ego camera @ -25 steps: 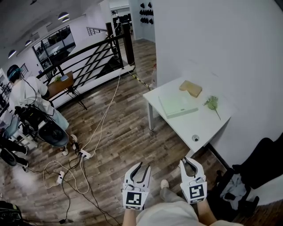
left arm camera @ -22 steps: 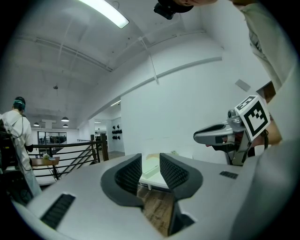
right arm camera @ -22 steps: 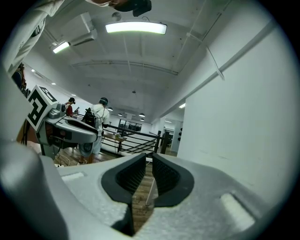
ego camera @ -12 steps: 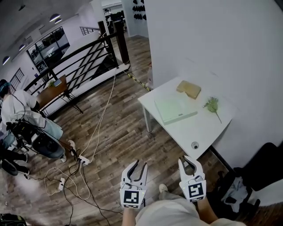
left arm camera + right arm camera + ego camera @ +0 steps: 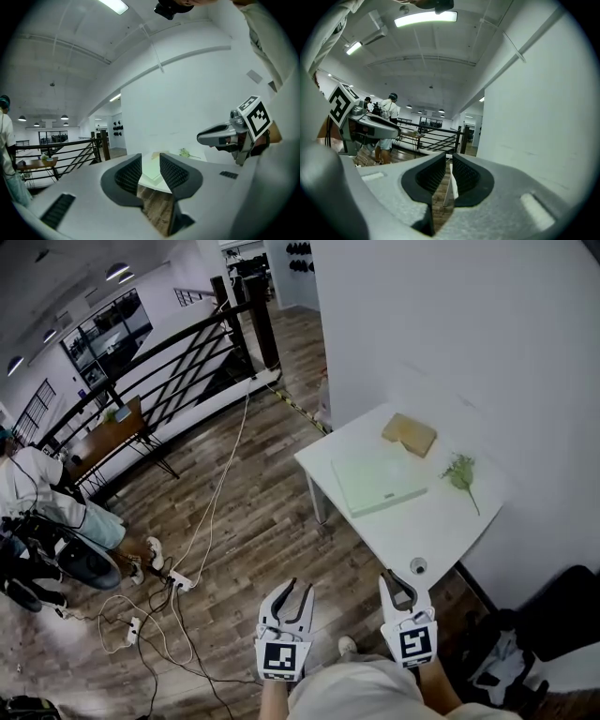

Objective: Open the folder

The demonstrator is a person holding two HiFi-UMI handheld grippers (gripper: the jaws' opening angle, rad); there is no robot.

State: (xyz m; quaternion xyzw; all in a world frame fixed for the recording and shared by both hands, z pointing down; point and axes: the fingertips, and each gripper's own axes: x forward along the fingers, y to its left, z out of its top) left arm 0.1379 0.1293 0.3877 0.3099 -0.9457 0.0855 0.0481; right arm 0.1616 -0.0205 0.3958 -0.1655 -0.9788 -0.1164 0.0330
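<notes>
A pale green folder [image 5: 378, 482] lies flat and closed on the white table [image 5: 441, 521] against the wall, well ahead of both grippers. My left gripper [image 5: 296, 590] hangs over the wooden floor short of the table, jaws apart with nothing between them; in the left gripper view [image 5: 150, 161] the folder [image 5: 153, 167] shows through the gap. My right gripper [image 5: 396, 579] is level with it near the table's front corner, with a narrow gap and nothing held. In the right gripper view [image 5: 449, 161] the table's edge [image 5: 450, 187] shows between the pads.
On the table also lie a tan block [image 5: 410, 434], a green sprig [image 5: 461, 474] and a small round thing [image 5: 418, 565]. Cables and power strips [image 5: 178, 579] trail over the floor at left. A black railing [image 5: 178, 371] runs behind; a person [image 5: 37, 488] stands far left. Dark bags [image 5: 525, 652] sit at the right.
The view has advanced toward the table, which now sits a little closer and more central. Both grippers keep the same pose and spacing. The person at left has slid toward the frame's edge.
</notes>
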